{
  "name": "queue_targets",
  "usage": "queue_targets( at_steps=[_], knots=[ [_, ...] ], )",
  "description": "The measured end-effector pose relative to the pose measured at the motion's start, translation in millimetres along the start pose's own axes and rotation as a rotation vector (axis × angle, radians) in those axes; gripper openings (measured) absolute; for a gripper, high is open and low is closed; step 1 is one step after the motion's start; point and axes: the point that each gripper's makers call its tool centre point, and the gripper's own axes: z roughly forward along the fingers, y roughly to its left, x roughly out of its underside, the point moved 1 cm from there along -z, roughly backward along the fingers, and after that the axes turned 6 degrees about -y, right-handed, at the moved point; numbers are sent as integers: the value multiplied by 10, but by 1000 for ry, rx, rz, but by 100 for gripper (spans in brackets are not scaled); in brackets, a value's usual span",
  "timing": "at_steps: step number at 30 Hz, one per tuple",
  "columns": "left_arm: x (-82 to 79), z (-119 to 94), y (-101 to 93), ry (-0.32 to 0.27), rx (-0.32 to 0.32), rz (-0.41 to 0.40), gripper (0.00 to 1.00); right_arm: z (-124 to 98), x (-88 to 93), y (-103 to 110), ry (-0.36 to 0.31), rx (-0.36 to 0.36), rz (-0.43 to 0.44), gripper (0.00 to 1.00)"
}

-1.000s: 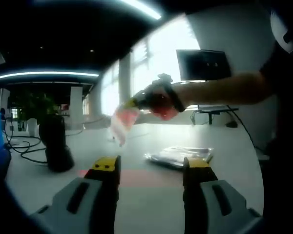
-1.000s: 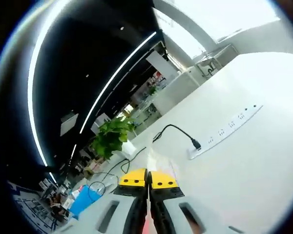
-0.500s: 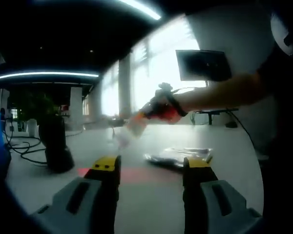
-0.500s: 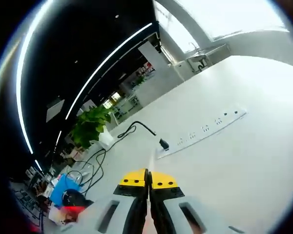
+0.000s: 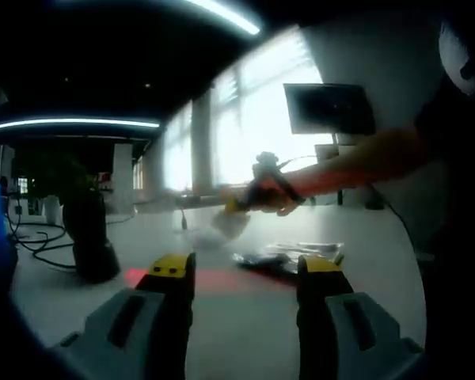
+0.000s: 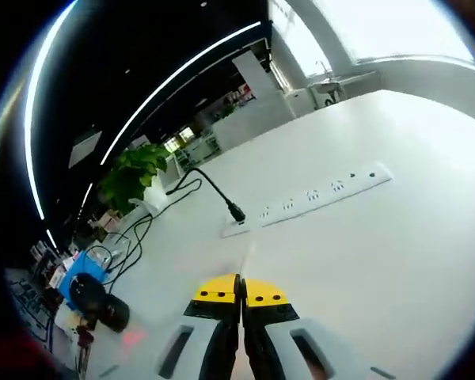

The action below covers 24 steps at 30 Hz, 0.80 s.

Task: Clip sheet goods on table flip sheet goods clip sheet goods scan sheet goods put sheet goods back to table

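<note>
Watching: right gripper [image 5: 236, 207] carrying a thin sheet pack [image 5: 226, 226] low over the white surface [image 5: 245, 317], near the scanner's red glow [image 5: 206, 277].
Left gripper [image 5: 241, 273]: jaws apart, holding nothing, hovering above the surface.
Right jaws: pressed together in the right gripper view; a faint sheet edge [image 6: 246, 257] pokes out past the tips, so clamped on the pack.
Scanner [image 5: 87, 233]: dark unit standing at the left, well apart from the pack.
Other stock: 1 foil pack [image 5: 289, 257] lying flat beyond the left jaws.
Risk: thin edge grip, pack could slip or droop, likely missing the red beam.
Risk: power strip [image 6: 301, 206] cable could snag if the sweep runs wide.
</note>
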Motion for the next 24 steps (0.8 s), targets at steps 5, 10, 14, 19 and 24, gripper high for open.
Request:
queue_targets(
  at_steps=[5, 10, 14, 19, 24],
  knots=[
    [5, 2, -8, 2, 3, 2, 44, 45, 40, -56, 43, -20, -74, 0],
    [8, 4, -9, 3, 3, 2, 44, 83, 100, -101, 66, -15, -176, 0],
    [8, 5, -6, 4, 2, 1, 44, 96, 134, -142, 69, -1, -233, 0],
    [10, 6, -6, 5, 3, 1, 44, 91, 179, -188, 76, 10, -252, 0],
    [14, 8, -6, 7, 4, 2, 44, 56, 150, -170, 52, 19, -206, 0]
  ],
)
